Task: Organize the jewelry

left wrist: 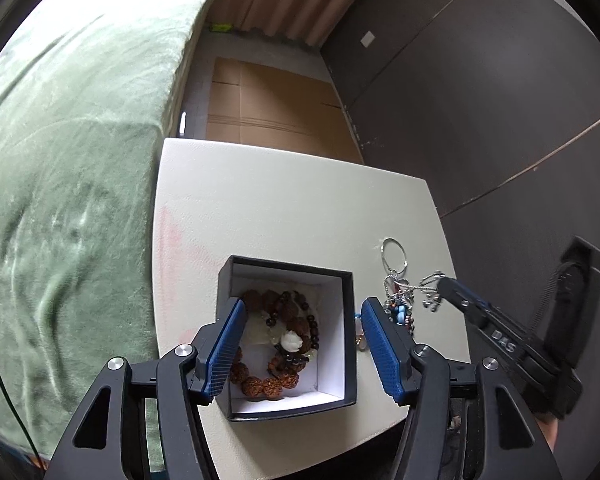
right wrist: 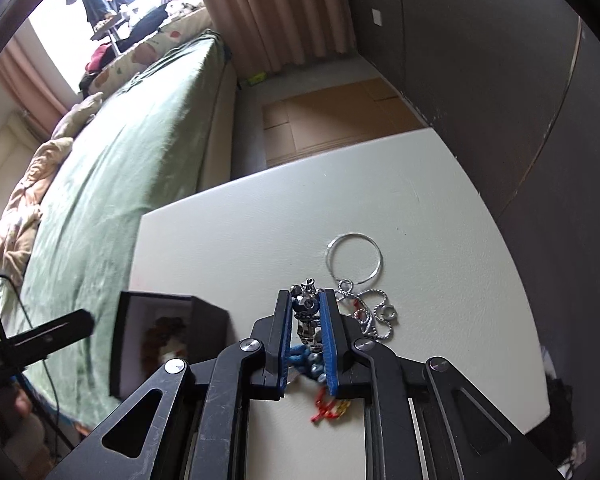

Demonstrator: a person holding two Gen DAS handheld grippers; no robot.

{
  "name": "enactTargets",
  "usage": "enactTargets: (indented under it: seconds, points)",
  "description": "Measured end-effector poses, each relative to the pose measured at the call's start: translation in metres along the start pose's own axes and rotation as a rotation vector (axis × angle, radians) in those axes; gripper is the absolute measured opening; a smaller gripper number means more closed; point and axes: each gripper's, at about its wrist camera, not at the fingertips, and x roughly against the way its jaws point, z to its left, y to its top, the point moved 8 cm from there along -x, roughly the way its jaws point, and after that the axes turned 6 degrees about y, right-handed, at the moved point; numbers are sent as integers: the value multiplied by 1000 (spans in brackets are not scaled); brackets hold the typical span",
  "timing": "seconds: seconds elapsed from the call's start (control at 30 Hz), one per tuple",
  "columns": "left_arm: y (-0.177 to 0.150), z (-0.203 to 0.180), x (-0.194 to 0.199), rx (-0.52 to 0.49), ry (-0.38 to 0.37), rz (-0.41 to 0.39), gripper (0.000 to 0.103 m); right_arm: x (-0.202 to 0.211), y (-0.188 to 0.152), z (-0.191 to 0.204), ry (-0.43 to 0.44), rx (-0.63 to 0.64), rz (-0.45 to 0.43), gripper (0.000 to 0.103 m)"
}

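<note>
The left tool [left wrist: 302,344] points steeply down over the open black jewelry box [left wrist: 288,340], its blue-padded fingers [left wrist: 224,354] spread wide with nothing between the pads; one finger sits over the box's left wall, the other just outside its right wall. Inside the box, on a white lining, lies a heap of brown beaded bracelets [left wrist: 278,344] with a white carved bead among them.

The right tool [right wrist: 306,332] is also angled downward, above the white counter [right wrist: 260,220]. Its jaws are clamped on a silver beaded bracelet [right wrist: 308,312], faceted metal beads squeezed between the blue pads, with blue and pearly beads and a red-and-yellow cord hanging below the fingers.

Only the left wrist view looks down into the box and shows its contents clearly; it also shows the right tool [left wrist: 446,286] from the side, at the right of the box, with silver charms dangling off its tip above the counter. Only the right wrist view shows the grip itself, and the full spread of jewelry left on the counter: a thin silver bangle [right wrist: 354,258] and a twisted silver chain [right wrist: 374,316] just beyond the fingertips. There the box [right wrist: 168,344] appears blurred at lower left, near the counter's edge beside the green-covered bed [right wrist: 120,168].
</note>
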Motion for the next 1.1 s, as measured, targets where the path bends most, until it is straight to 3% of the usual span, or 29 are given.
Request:
enactTargets:
  seconds: [0.53, 1.1]
  points:
    - [6, 19, 23, 30, -7, -38, 61, 75, 28, 70, -10, 130, -114, 15]
    - [14, 32, 33, 78, -23, -55, 61, 185, 81, 162, -3, 317, -309, 15]
